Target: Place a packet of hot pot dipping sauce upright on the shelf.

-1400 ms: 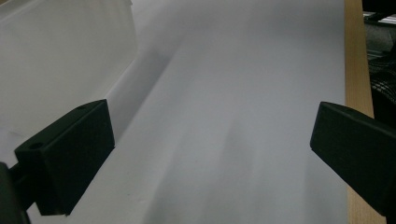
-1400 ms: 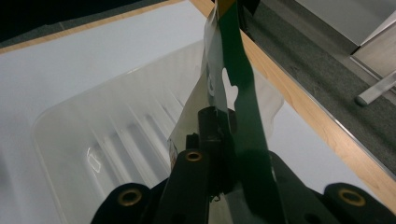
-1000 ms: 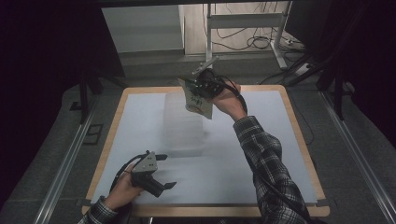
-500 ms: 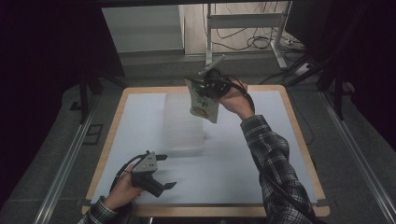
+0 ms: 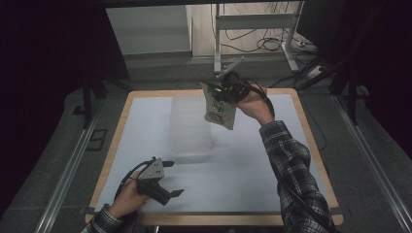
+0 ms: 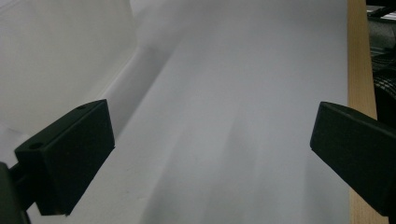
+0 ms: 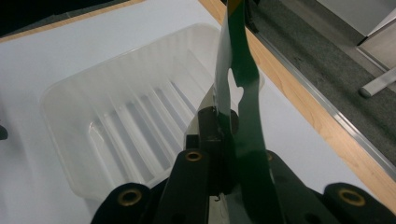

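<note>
My right gripper (image 5: pixel 217 90) is up at the far middle of the table, shut on the top edge of a snack pouch (image 5: pixel 219 110) that hangs below it. The pouch (image 7: pixel 243 93) is white with a green band, seen edge-on between the closed jaws in the right gripper view. A clear ribbed plastic tray (image 5: pixel 190 127) lies on the white mat just left of the pouch; the same tray (image 7: pixel 121 112) sits below and left of the jaws. My left gripper (image 5: pixel 167 178) rests near the front left, open, with nothing between its fingers (image 6: pixel 70 158).
The white mat (image 5: pixel 252 165) covers a wooden-edged table (image 5: pixel 316 145). Metal rails (image 5: pixel 68 160) run along both sides. A desk frame and cables (image 5: pixel 262 39) stand beyond the far edge. A plaid sleeve (image 5: pixel 296 170) crosses the right half of the mat.
The right gripper has carried the pouch to the right and slightly up, away from above the tray's far end. The left gripper has stayed put.
</note>
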{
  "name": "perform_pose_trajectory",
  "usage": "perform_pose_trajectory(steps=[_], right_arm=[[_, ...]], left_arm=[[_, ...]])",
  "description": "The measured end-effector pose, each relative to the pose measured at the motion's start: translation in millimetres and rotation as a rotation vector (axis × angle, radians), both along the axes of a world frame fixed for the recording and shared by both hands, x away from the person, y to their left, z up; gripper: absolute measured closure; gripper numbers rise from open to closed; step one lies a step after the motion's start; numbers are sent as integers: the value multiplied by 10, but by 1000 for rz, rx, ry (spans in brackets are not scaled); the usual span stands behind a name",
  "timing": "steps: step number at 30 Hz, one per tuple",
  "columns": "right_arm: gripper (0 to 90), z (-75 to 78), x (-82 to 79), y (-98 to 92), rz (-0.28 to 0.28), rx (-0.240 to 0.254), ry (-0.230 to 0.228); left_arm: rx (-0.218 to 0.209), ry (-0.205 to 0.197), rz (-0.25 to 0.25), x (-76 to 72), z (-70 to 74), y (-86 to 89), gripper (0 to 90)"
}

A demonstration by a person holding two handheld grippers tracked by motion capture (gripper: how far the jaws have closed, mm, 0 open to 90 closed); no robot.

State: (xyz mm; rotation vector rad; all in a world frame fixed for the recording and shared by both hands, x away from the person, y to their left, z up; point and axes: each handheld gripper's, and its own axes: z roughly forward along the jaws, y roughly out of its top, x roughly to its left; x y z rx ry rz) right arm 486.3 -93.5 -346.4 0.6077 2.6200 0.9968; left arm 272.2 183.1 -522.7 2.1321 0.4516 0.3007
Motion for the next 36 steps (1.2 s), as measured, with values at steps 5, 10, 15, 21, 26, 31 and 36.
perform_pose_trajectory(steps=[5,10,15,21,26,31,36], right_arm=[[892,3,3,-36,-1,3,-1],[892,12,5,-44,-9,-3,-8],[893,7,19,-62,-11,-11,-1],[892,-40,36,-28,9,-19,16],[892,-71,70,16,13,-23,23],[892,-105,152,108,29,-17,19],[892,-171,212,317,42,-17,-8]], left_arm=[[2,2,0,0,-1,-1,0],[1,3,2,1,-3,1,0],[3,5,2,2,-5,0,0],[3,7,2,2,-7,0,0],[3,8,2,2,-7,-1,0],[1,8,3,4,-5,3,0],[-1,6,2,1,-2,3,0]])
